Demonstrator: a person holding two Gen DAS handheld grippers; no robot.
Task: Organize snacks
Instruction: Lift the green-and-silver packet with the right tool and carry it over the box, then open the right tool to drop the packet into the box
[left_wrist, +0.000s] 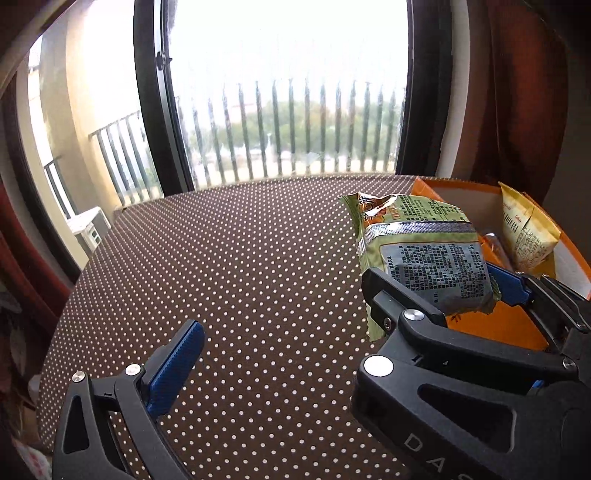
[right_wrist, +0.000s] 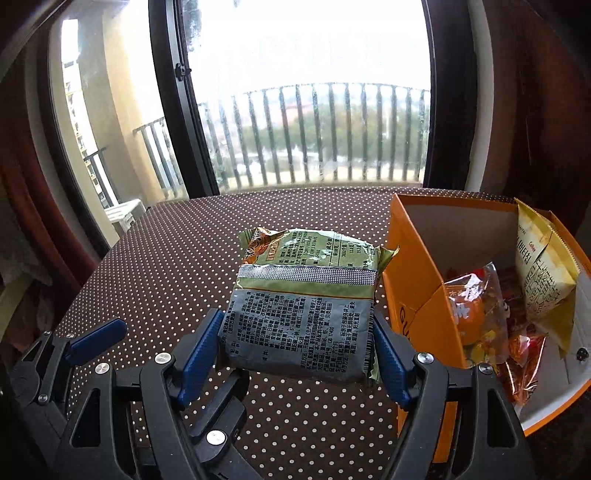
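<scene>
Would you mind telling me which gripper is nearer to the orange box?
Right. The right gripper, shut on the green snack packet, sits just beside the orange box. The left gripper, with nothing between its jaws, is farther off on the packet's other side.

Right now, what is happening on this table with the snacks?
A person holding two grippers is sorting snacks. The right gripper grips a green noodle packet between its blue pads, lifted clear of the dotted tablecloth. Just to its right stands an open orange box, already holding a yellow bag and a few other wrapped snacks. The left gripper is open and holds nothing. The packet is not yet in the box.
</scene>
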